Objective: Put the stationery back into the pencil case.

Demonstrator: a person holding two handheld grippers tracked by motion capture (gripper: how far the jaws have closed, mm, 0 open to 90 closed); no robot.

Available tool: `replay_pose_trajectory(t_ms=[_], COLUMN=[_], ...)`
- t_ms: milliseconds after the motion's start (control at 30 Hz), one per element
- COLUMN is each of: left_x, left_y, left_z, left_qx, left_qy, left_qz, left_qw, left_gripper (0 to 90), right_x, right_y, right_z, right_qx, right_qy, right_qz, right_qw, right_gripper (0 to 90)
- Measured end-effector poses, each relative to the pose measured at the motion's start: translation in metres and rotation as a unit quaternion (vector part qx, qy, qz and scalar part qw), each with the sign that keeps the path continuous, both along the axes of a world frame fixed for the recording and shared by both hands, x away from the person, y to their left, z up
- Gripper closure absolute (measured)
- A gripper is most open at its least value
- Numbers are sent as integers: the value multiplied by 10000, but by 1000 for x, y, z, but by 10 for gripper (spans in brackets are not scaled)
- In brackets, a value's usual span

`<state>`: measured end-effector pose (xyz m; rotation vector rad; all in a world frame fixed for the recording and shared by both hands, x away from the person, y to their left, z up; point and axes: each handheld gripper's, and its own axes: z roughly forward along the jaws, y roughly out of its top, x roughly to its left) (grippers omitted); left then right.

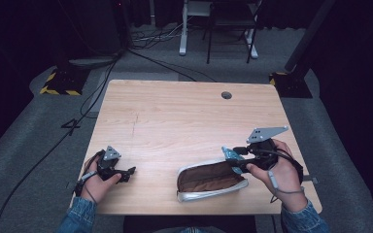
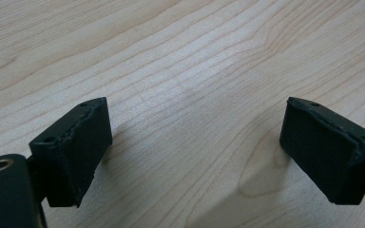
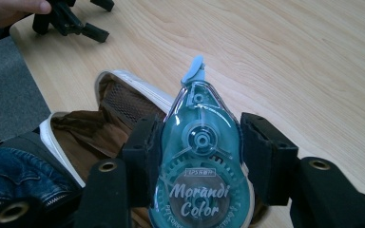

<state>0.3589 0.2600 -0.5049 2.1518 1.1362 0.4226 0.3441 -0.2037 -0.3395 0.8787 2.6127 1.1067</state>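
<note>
The right hand-held gripper pinched a teal correction tape between its two black pads, low in the middle of the right gripper view. The tape hung just over the open end of a silver pencil case with a brown inside, at the lower middle of the high view. The left hand-held gripper rested at the lower left on the table, its jaws spread wide with nothing between them.
</note>
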Motion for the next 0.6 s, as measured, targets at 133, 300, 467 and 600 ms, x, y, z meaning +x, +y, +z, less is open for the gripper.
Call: replay_pose_trajectory(t_ms=[133, 300, 467, 600], left_x=[0, 0, 0, 0], left_y=[0, 0, 0, -1], left_z=[0, 0, 0, 0], left_qx=[-3, 1, -1, -8], left_qy=[3, 0, 1, 0], left_qz=[1, 0, -1, 5], left_qw=[10000, 10000, 10000, 10000], left_gripper=[106, 106, 106, 106], right_x=[-2, -4, -5, -5], right_y=[6, 12, 19, 24], right_z=[-3, -6, -14, -21], right_qx=[-25, -36, -133, -203], right_qy=[13, 23, 52, 42], right_qz=[104, 257, 446, 576], right_qw=[9999, 9997, 9989, 9981], right_gripper=[505, 504, 504, 504])
